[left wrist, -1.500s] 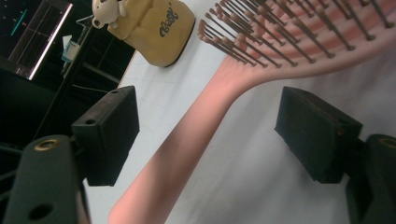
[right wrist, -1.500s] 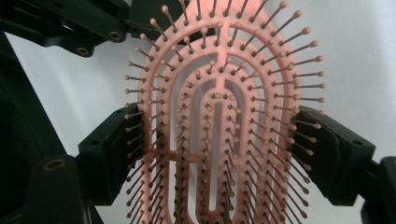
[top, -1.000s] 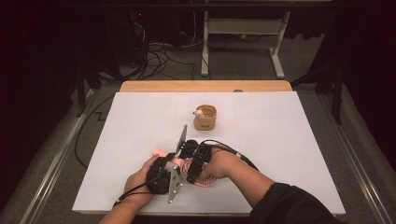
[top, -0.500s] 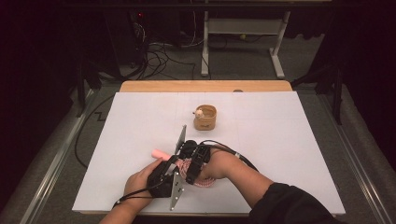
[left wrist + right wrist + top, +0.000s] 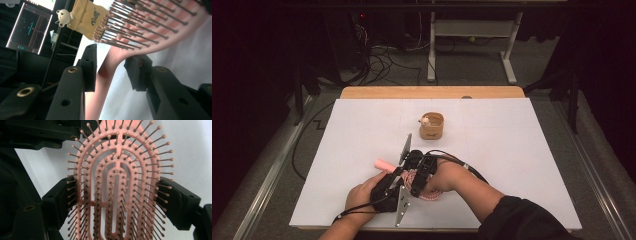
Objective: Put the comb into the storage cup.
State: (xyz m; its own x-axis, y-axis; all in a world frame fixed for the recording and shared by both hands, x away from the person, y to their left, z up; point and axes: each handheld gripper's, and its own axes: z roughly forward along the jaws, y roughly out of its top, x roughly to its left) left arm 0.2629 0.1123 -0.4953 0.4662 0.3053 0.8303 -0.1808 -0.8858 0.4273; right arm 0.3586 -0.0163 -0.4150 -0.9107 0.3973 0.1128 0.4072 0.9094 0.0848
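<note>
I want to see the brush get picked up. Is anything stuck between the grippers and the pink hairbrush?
Nothing visible is. The left gripper straddles the pink hairbrush at its handle with open jaws. The right gripper has its jaws at both sides of the bristled head, among the outer bristles.

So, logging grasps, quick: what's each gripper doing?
Left gripper: open, jaws either side of the pink hairbrush neck.
Right gripper: shut on the hairbrush head.
</note>
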